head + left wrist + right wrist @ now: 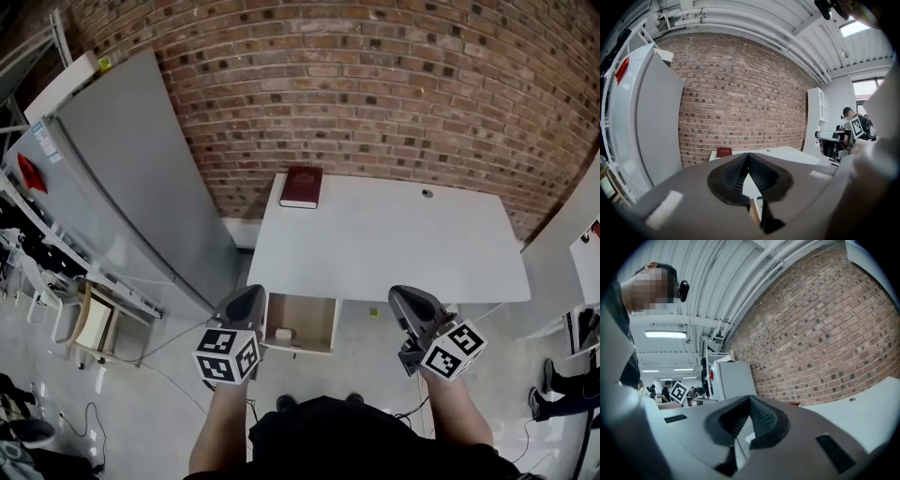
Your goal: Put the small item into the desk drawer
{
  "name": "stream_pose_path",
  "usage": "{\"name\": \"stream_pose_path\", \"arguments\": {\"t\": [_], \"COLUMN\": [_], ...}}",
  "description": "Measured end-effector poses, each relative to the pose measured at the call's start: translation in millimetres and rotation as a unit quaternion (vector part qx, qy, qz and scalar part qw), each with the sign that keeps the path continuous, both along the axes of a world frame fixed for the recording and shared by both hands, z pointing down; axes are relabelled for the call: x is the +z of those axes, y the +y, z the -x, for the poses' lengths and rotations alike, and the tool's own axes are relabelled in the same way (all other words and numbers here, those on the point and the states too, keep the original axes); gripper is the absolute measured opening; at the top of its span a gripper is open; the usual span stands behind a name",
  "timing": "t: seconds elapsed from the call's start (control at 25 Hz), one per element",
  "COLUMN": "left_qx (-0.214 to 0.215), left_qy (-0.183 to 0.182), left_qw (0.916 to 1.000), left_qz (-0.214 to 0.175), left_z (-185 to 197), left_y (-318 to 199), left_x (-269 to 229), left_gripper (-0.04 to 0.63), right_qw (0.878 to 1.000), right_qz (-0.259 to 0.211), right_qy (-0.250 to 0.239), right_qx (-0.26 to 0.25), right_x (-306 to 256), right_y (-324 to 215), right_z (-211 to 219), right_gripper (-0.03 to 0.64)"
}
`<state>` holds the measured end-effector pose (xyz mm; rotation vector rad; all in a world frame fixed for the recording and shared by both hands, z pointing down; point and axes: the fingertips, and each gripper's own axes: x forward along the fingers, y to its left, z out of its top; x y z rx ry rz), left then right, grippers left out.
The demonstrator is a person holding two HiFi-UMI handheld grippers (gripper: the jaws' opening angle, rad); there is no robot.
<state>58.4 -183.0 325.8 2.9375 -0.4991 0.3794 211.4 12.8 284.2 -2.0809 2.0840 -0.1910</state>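
A white desk (pixel 394 244) stands against a brick wall. Its drawer (pixel 270 323) is pulled open under the front left corner, and a small pale item (pixel 284 333) lies inside. My left gripper (pixel 253 291) hovers just left of the drawer, shut and empty. My right gripper (pixel 398 291) hangs in front of the desk's front edge, right of the drawer, also shut with nothing in it. In the left gripper view the jaws (pixel 748 154) meet at the tip, pointing over the desk (pixel 787 152). The right gripper view shows its jaws (pixel 750 397) closed together.
A dark red book (pixel 302 187) lies on the desk's back left corner. A tall grey cabinet (pixel 122 178) stands to the left, with a small wooden stool (pixel 94 323) near it. A white unit (pixel 581 253) stands at the right. Cables lie on the floor.
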Motion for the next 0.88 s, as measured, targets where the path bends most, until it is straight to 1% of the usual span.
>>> {"name": "stream_pose_path", "arguments": {"t": [0.16,0.36,0.52,0.88], "left_qx": [0.008,0.001,0.002,-0.013], "left_qy": [0.002,0.011,0.007,0.002], "left_qw": [0.9999,0.9999,1.0000,0.9999], "left_qz": [-0.009,-0.011,-0.003,-0.005], "left_z": [5.4,10.2,11.4,15.2], "left_y": [-14.1,-27.8,-31.3,-40.1], "left_x": [-8.4,-12.0,-1.5,9.8], "left_gripper": [0.011,0.011,0.011,0.011], "right_qw": [1.000,1.000,1.000,0.999], "right_qz": [-0.005,0.012,0.019,0.031], "right_qy": [0.005,0.004,0.001,-0.004], "right_qx": [0.016,0.002,-0.005,-0.013], "right_x": [-2.9,7.6,12.8,21.8], "right_y": [-15.8,-37.8,-47.7,-55.0], "right_z": [2.0,20.1,27.1,28.8], "right_gripper": [0.012,0.012,0.012,0.012]}}
